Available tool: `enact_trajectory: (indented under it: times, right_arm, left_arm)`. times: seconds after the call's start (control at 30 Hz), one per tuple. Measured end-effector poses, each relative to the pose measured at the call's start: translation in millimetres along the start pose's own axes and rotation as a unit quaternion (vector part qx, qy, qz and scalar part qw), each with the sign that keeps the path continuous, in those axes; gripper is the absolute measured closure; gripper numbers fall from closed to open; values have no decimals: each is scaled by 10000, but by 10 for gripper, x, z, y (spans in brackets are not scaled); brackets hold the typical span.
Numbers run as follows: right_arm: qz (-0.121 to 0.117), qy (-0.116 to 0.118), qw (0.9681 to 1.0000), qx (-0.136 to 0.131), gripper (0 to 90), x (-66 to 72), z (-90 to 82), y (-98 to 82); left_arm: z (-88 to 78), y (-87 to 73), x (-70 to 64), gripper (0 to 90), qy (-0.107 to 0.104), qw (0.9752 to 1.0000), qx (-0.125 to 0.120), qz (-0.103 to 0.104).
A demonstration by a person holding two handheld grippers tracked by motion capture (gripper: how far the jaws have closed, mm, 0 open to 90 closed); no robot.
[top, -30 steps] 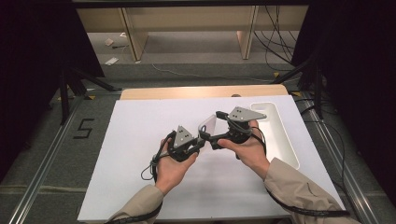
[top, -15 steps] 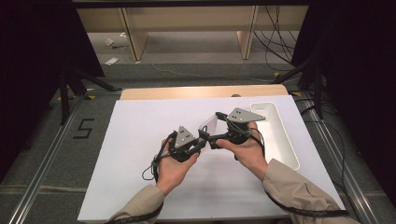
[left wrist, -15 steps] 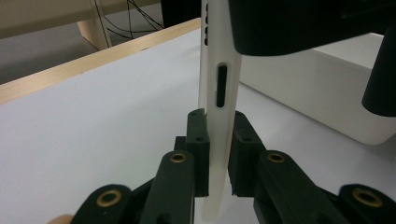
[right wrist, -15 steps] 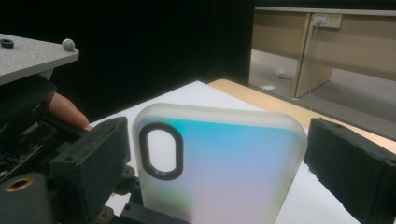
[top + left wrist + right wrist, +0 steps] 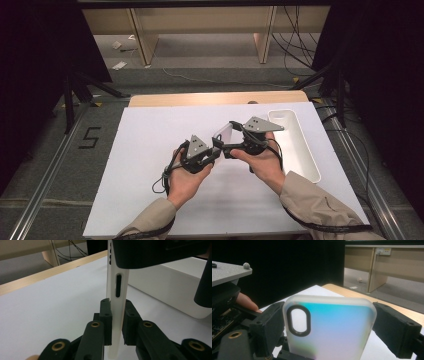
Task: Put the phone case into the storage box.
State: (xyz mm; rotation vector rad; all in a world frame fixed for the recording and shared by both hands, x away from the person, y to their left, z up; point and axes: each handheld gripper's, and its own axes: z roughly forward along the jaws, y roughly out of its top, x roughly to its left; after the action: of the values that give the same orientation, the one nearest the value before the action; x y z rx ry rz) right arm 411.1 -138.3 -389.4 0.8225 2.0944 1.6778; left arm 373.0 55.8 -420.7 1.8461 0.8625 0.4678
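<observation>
The left gripper (image 5: 216, 151) is clamped across the thin edge of a phone case (image 5: 117, 293), holding it upright above the table (image 5: 150, 150), apparently to present its wide faces to the right gripper (image 5: 231, 134). At the case's 3 o'clock, the right gripper's jaws flank its width and have just been closing; the left pad appears to touch, the right stands just off, so I judge this a handover not yet gripped. The table is plain white, with a white tray (image 5: 300, 145) at 3 o'clock, a wooden strip (image 5: 200, 98) at 12, and dark curtains around.
</observation>
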Motion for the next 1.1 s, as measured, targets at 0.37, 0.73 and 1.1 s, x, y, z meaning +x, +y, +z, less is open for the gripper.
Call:
enact_trajectory:
  times: [0.37,0.73,1.1]
  right_arm:
    - [18,-7,10000,-31,173,9,6,-10]
    - [6,-16,10000,-54,178,13,-1,-6]
    - [-35,-46,10000,-26,181,15,-15,10]
  left_arm:
    - [1,2,-3,803,-17,10000,-35,8]
    - [-1,4,-3,803,-50,10000,-69,17]
    - [1,5,-4,795,-76,9999,-112,104]
